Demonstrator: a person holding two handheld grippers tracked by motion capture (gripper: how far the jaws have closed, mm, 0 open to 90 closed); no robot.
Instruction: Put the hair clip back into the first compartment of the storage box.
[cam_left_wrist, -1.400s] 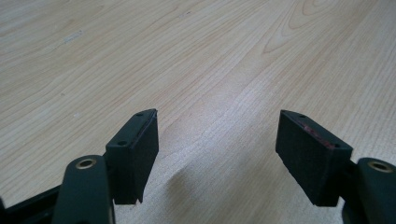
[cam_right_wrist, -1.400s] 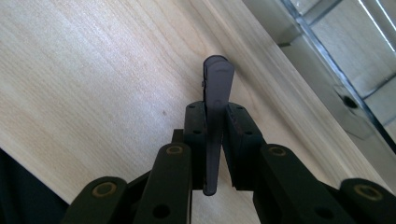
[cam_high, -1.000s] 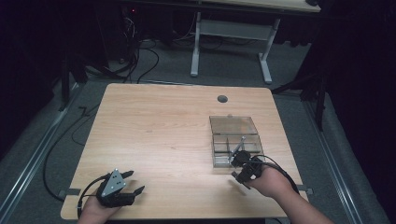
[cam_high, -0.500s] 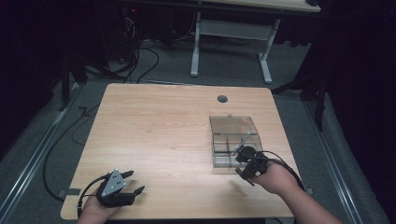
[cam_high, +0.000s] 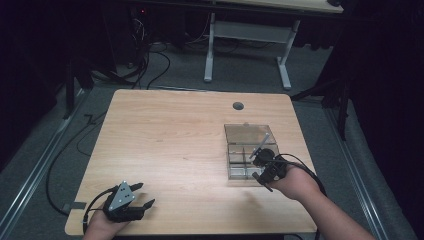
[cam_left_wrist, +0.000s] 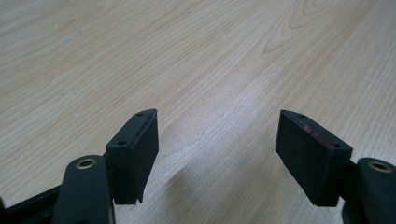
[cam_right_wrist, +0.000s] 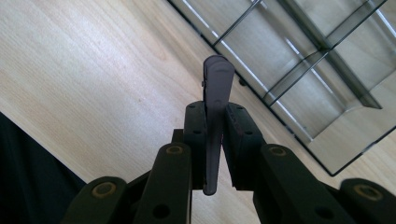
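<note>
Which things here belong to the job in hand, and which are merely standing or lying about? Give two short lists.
In the job:
- right gripper, jaws shut on a thin grey tool
- clear divided box, beside that gripper

Standing or lying about:
- left gripper, jaws open over bare table
- second table beyond
- cables on the floor

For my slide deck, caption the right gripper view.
Right gripper clamps a thin grey stick beside a clear divided box.
</note>
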